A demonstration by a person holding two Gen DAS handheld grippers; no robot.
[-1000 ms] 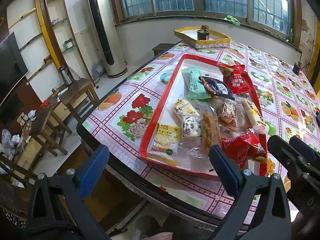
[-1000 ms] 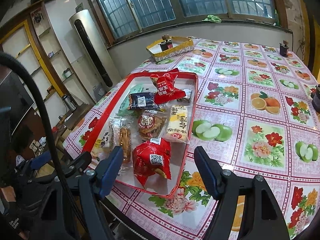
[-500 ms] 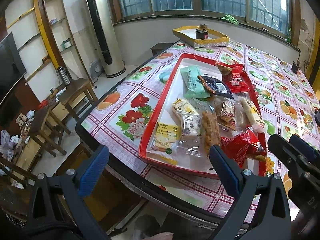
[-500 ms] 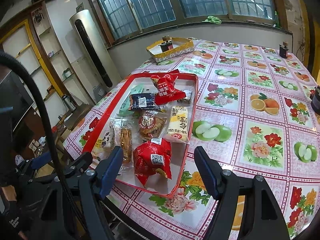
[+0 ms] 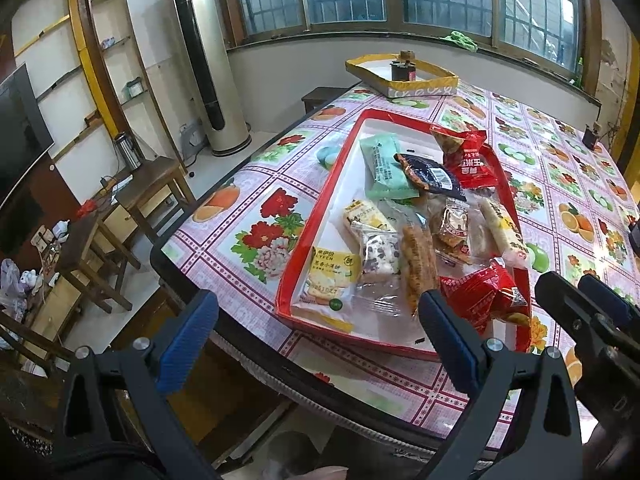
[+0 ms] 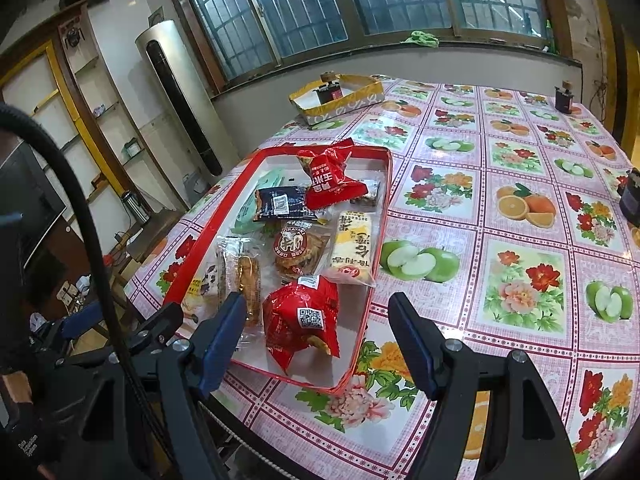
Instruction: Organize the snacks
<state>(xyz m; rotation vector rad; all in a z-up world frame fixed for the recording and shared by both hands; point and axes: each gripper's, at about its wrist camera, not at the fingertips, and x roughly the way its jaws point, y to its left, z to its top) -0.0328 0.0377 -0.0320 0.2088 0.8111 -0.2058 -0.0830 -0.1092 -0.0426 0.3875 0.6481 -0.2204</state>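
Note:
A red-rimmed tray (image 5: 316, 236) (image 6: 196, 252) lies on the flowered tablecloth and holds several snack packets. Among them are a red bag (image 6: 304, 320) (image 5: 480, 296) at the near end, another red bag (image 6: 330, 172) (image 5: 466, 152) at the far end, a green packet (image 5: 384, 166), a dark packet (image 6: 280, 202), a yellow packet (image 6: 352, 248) and a yellow-label cracker packet (image 5: 332, 276). My left gripper (image 5: 316, 340) hangs open before the tray's near edge, holding nothing. Over the tray's near right corner my right gripper (image 6: 318, 340) stands open and empty; the near red bag shows between its fingers, untouched.
A yellow-edged box (image 5: 404, 74) (image 6: 338, 98) with a small dark jar stands at the table's far end. A dark object (image 6: 564, 98) sits far right and another (image 6: 630, 196) at the right edge. Left of the table are wooden stools (image 5: 100, 240) and a tower air conditioner (image 5: 204, 60).

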